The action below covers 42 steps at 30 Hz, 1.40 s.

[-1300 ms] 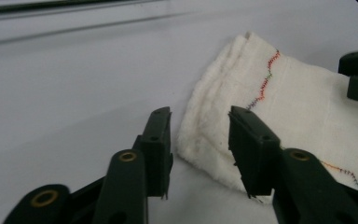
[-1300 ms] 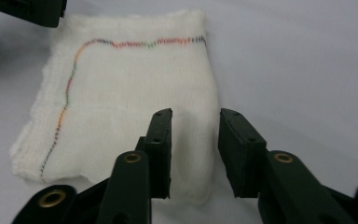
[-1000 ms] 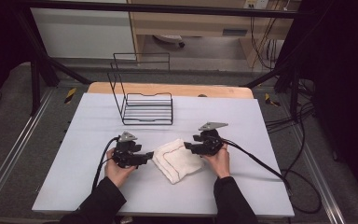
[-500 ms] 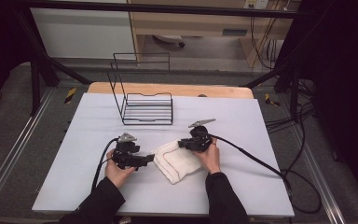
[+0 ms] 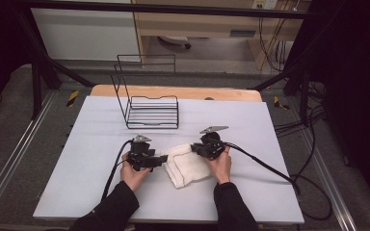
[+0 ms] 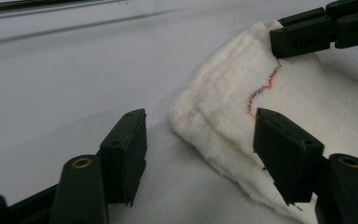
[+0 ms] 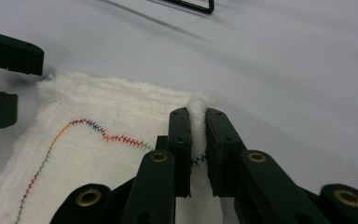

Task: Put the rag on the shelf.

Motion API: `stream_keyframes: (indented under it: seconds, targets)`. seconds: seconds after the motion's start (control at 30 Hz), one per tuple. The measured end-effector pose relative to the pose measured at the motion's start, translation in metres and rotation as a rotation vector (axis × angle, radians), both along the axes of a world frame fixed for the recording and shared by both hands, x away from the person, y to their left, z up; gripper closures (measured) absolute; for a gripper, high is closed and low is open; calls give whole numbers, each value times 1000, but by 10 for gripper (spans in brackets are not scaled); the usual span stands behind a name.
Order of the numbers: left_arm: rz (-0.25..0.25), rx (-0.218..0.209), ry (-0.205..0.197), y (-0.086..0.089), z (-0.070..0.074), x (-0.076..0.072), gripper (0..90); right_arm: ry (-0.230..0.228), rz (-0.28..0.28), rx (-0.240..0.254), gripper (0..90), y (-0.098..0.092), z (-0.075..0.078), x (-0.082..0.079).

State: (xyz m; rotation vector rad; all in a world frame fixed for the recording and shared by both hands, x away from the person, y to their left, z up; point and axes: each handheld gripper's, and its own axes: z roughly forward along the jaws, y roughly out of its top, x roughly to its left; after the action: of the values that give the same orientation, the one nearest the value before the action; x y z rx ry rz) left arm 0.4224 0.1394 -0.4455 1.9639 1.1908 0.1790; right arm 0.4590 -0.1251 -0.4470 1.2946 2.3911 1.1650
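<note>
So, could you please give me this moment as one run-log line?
right gripper: shut on towel corner | left gripper: open, astride opposite towel corner, jaws just closing, pads not pressing | wire rack: behind | table
</note>
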Motion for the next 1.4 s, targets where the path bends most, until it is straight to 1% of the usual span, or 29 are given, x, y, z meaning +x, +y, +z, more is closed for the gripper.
stream_keyframes:
  seconds: [0.07,0.1,0.13,0.2,0.23,0.33,0.37,0.4,0.43,0.47,0.53,0.6,0.63,0.67,0.7,0.8,0.83,0.9,1.0,1.07,1.13,1.23,1.33,1.37,1.4]
  targets:
    - [11,25,3,-5,0,5,376,-3,0,-2,803,0,-1,1]
    - [20,30,1,-7,-1,7,386,-1,1,0,801,0,-1,0]
    - [24,28,4,-8,-2,9,407,-6,5,-4,797,-1,0,0]
    - [31,38,6,-11,-4,12,452,-11,6,-9,785,-1,0,-1]
    - [32,42,-1,-12,-4,13,464,-16,9,-12,778,-1,0,-1]
    - [16,60,-10,-16,-4,13,484,-23,12,-18,758,-1,0,-1]
    - [7,64,-7,-17,-3,12,532,-29,14,-17,741,-2,1,-2]
    - [-3,58,2,-17,-3,12,532,-28,14,-20,735,-3,2,-2]
    - [-7,44,19,-17,-3,13,584,-32,11,-12,718,-4,3,-3]
    - [-3,38,28,-17,-3,13,607,-43,10,-8,693,-6,4,-4]
    - [-11,33,38,-18,-3,12,650,-48,7,6,660,-9,6,-5]
    - [-11,27,49,-18,-3,12,684,-50,11,2,621,-11,6,-5]
    - [-11,21,57,-18,-3,12,728,-45,24,-4,582,-12,3,-3]
    - [-9,15,62,-18,-3,12,728,-45,24,-4,582,-12,3,-3]
    - [-6,10,63,-19,-3,13,752,-42,34,-4,550,-11,0,-1]
    - [-3,6,65,-19,-3,12,766,-30,41,3,550,-10,-3,3]
    - [-1,6,64,-19,-3,12,772,-21,36,10,556,-9,-4,4]
    - [1,4,65,-19,-3,12,779,5,41,31,599,-8,-7,7]
    - [1,0,59,-19,-4,12,788,36,55,62,715,-8,-7,9]
    - [1,-8,51,-18,-4,11,796,42,45,69,792,-7,-6,8]
    - [0,-15,43,-17,-4,11,798,33,41,62,810,-7,-4,7]
    - [-5,-37,16,-15,0,9,803,9,42,53,821,-8,-1,3]
    - [-11,-71,-8,-13,9,5,806,-28,41,64,824,-10,7,-3]
    - [-15,-84,-15,-12,12,4,806,-48,37,83,825,-13,15,-8]
    - [-19,-95,-26,-12,15,2,806,-48,37,83,825,-13,15,-8]
